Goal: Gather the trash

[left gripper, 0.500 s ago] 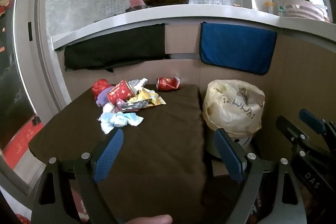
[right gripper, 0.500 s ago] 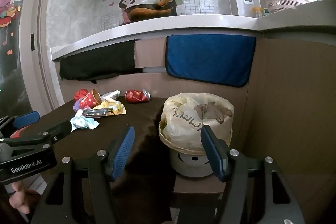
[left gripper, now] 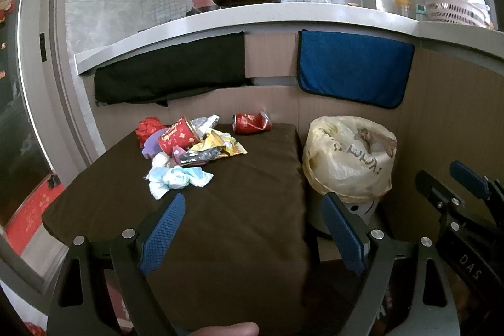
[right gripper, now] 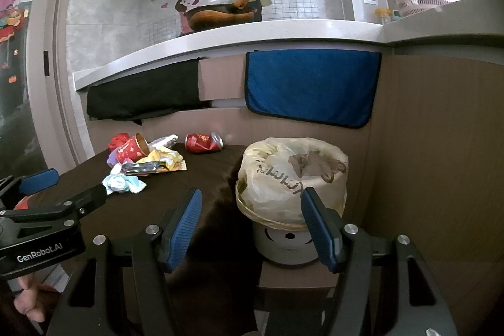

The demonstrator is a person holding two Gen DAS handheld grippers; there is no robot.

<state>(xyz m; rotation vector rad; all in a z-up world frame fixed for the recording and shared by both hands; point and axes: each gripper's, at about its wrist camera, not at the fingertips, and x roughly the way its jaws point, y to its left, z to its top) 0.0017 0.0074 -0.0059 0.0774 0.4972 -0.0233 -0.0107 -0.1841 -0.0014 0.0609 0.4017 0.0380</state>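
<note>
Brown cloth covered the desk (left gripper: pixel 239 210), and on its far left part lay the trash pile (left gripper: pixel 189 147): a red paper cup (left gripper: pixel 176 137) on its side, yellow wrappers (left gripper: pixel 220 144), crumpled pale-blue tissue (left gripper: pixel 176 178) nearest me. A crushed red can (left gripper: pixel 252 122) lay apart from the pile, at the far edge. Just right of the desk stood the bin (right gripper: pixel 291 178), lined with a yellowish bag. My left gripper (left gripper: pixel 253 230) hovered over the cloth, fingers spread wide, nothing between them. My right gripper (right gripper: pixel 252 225) pointed toward the bin, fingers apart, gripping nothing.
</note>
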